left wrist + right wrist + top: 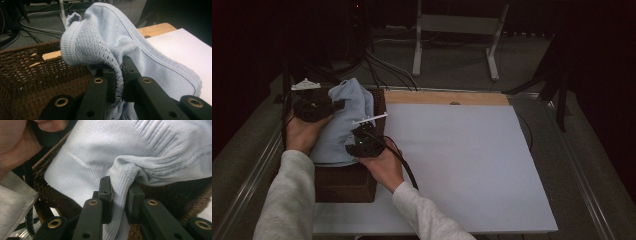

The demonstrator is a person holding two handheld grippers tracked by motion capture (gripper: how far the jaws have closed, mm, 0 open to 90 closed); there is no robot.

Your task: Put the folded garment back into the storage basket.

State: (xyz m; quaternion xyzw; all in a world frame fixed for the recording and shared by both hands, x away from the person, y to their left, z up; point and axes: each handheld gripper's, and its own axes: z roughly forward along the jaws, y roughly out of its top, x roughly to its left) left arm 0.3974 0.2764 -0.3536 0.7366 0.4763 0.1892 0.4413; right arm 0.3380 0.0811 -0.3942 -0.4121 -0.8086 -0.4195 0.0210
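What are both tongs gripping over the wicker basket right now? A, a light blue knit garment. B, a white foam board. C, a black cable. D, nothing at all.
A: the left tongs and right tongs each pinch a fold of the light blue knit garment above the wicker basket.

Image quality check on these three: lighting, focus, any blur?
High view: dim and soft, background near black, pale blue knit garment and white board brightest. Left gripper view: sharp on the mesh knit at the left claw, brown wicker basket dark. Right gripper view: evenly lit, ribbing crisp at the right claw.
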